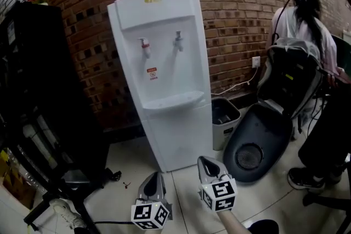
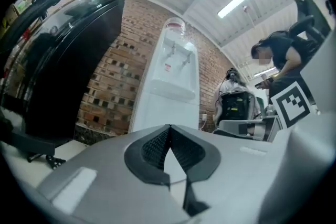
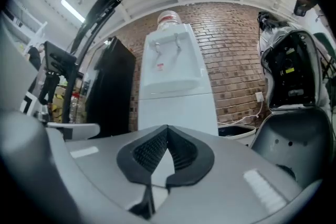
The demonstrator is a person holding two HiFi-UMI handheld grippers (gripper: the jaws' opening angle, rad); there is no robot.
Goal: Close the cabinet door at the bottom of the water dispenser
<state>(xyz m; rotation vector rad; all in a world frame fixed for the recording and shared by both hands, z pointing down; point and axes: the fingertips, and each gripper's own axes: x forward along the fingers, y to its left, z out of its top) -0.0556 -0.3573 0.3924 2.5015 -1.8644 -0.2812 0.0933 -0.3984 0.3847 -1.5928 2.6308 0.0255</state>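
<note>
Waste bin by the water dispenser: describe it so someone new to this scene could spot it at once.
Find the white water dispenser against the brick wall. On the floor right beside it, at its right in the head view, stands the waste bin, low and open-topped. Unlike the big dark rounded shell on its other side, it is small, boxy and pale grey.

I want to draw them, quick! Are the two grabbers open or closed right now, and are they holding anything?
Left gripper: closed, holding nothing.
Right gripper: closed, holding nothing.
</note>
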